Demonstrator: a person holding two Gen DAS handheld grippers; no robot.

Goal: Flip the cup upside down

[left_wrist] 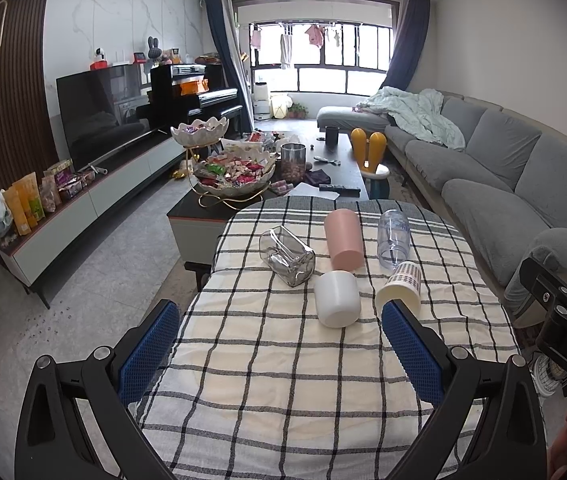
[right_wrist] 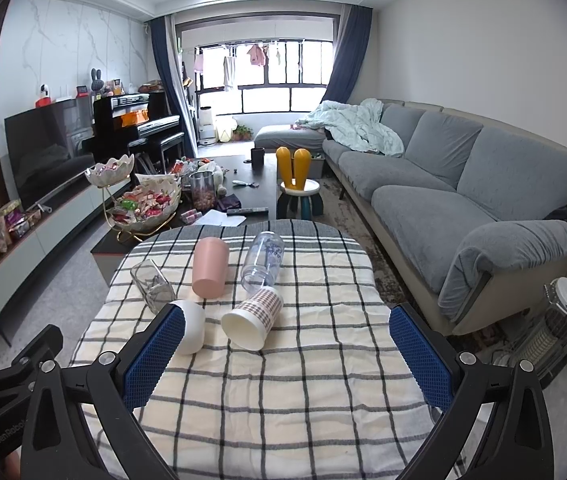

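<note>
Cups lie tipped over on my bench (right_wrist: 323,360), which has a soft checked cloth in black, grey and cream over it. I count five. Nearest my right tongs (right_wrist: 287,354) is a paper-looking cup with a brown check pattern (right_wrist: 253,318); it lies on its side with its white mouth turned toward me. Just beside it lies a plain white plastic cup (left_wrist: 337,298), round and smooth. Behind them are a tall pink plastic cup (left_wrist: 344,238), a clear square glass cup (left_wrist: 287,254) and a clear plastic cup with blue print (right_wrist: 263,260), all on their sides.

My left tongs (left_wrist: 281,346) are wide open and hold nothing. My right tongs are wide open too, with nothing in them. Both have bumpy blue pads (right_wrist: 419,356).

I think the checked cup is very light and a bit soft, so a hard squeeze could dent it. I would take it around the middle of its wall, gently. The white cup looks stiff and slippery. The glass one looks heavy and could break.
</note>
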